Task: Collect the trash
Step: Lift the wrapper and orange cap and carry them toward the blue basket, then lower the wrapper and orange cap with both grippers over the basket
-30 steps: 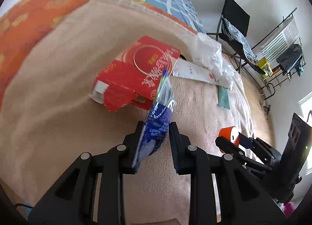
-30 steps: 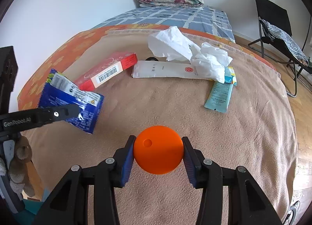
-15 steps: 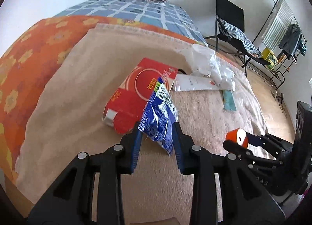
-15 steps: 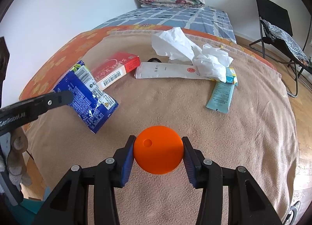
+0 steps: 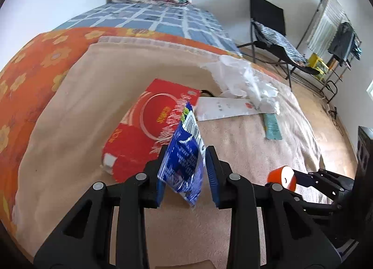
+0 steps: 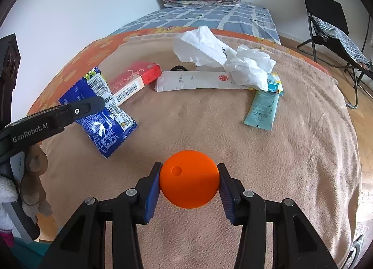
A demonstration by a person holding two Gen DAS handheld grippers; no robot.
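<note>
Carrying trash off the bed: left tongs point(image 5: 184, 171), jaws just eased wider, loosely hold the blue wrapper point(image 5: 184, 164) beside the red box point(image 5: 149, 126). Right tongs point(image 6: 189, 186) stay clenched on an orange ball point(image 6: 189, 179). Next, I'd guess, find a bin; none's visible.

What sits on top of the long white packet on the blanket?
Crumpled white tissue covers the white packet's right end and part of a teal sachet. What else lies beneath the tissue is hidden.
</note>
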